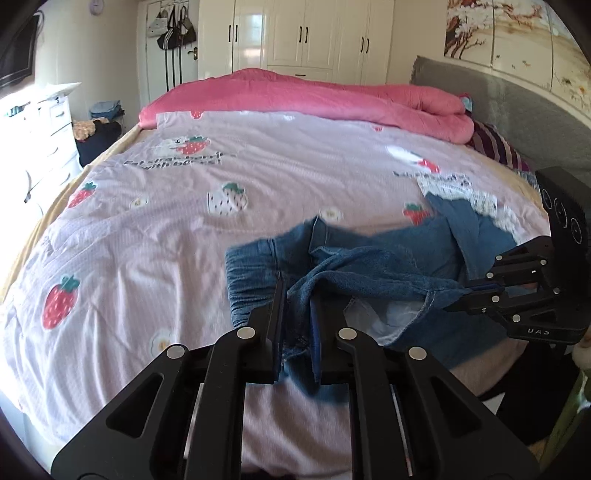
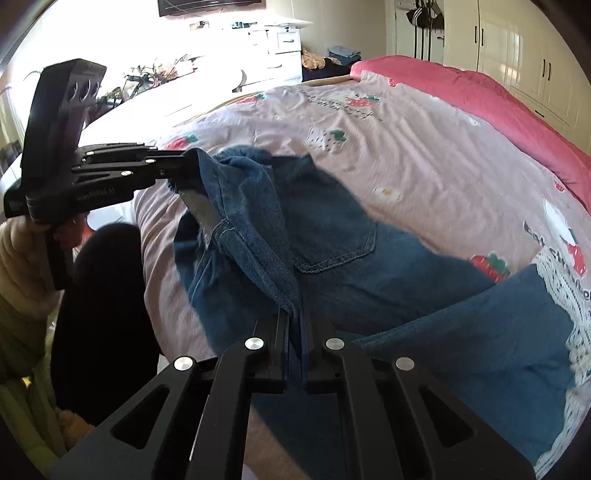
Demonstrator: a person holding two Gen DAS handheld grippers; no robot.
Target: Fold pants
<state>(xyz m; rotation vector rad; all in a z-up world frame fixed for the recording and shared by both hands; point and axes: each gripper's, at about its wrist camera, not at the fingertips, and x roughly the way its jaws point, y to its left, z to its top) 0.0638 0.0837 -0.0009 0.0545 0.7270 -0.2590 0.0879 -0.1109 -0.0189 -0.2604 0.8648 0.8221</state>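
Blue denim pants (image 1: 373, 266) with a lace-trimmed hem lie bunched on the pink strawberry quilt (image 1: 184, 229), partly lifted. My left gripper (image 1: 297, 301) is shut on a fold of the waistband at the near edge. My right gripper (image 1: 453, 300) enters from the right, shut on another part of the waist edge. In the right wrist view the right gripper (image 2: 295, 317) pinches a denim seam, with a back pocket (image 2: 332, 240) lying just beyond. The left gripper (image 2: 186, 162) holds the cloth's corner up at the left, and the pants (image 2: 388, 295) stretch between the two grips.
A rolled pink duvet (image 1: 314, 92) lies along the bed's far side, against a grey headboard (image 1: 517, 110). White drawers (image 1: 48, 125) stand left of the bed, and wardrobes (image 1: 314, 33) stand behind it. A person's pale sleeve (image 2: 18, 266) and a dark shape (image 2: 99, 314) are at the bed's near edge.
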